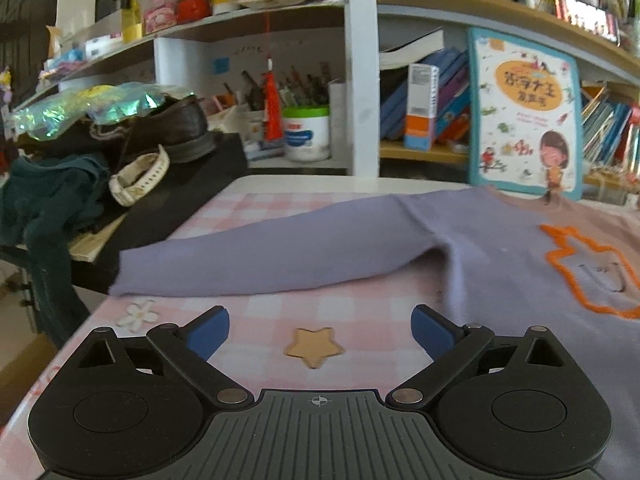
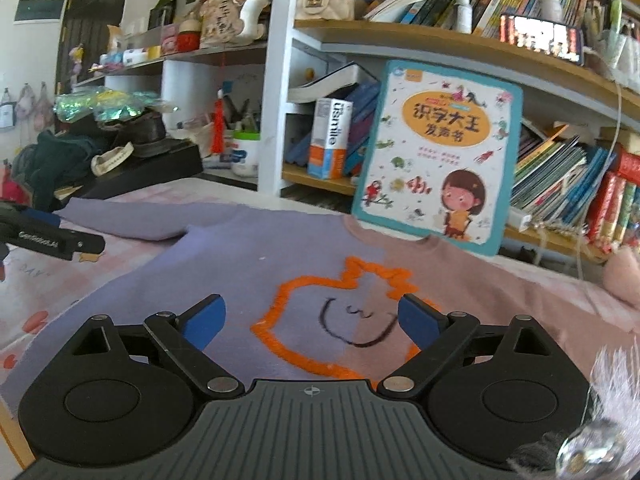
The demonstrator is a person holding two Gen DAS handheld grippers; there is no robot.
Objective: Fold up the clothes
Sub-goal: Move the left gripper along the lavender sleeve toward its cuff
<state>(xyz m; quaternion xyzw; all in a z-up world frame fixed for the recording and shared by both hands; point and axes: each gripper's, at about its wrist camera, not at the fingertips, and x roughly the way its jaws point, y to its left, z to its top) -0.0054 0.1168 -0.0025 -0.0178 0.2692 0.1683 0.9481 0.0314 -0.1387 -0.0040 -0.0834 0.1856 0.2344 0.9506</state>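
Left hand-held gripper [image 1: 320, 334] is hovering low in the frame over the pink checked tabletop [image 1: 280, 308], blue pads spread wide, nothing between them. A star print [image 1: 315, 346] is sitting right in the gap. The sweater [image 1: 460, 240] is lying flat on the tabletop, filling centre and right of the left view; its lilac sleeve [image 1: 256, 260] is stretching toward the left edge (cuff near the tabletop's edge). Right hand-held gripper [image 2: 310, 318] is hanging over the sweater's chest, pads also apart and empty, framing the orange outline motif [image 2: 340, 312]. A picture book [image 2: 436, 156] is leaning against the bookshelf [image 2: 440, 40], upper right, just behind the collar.
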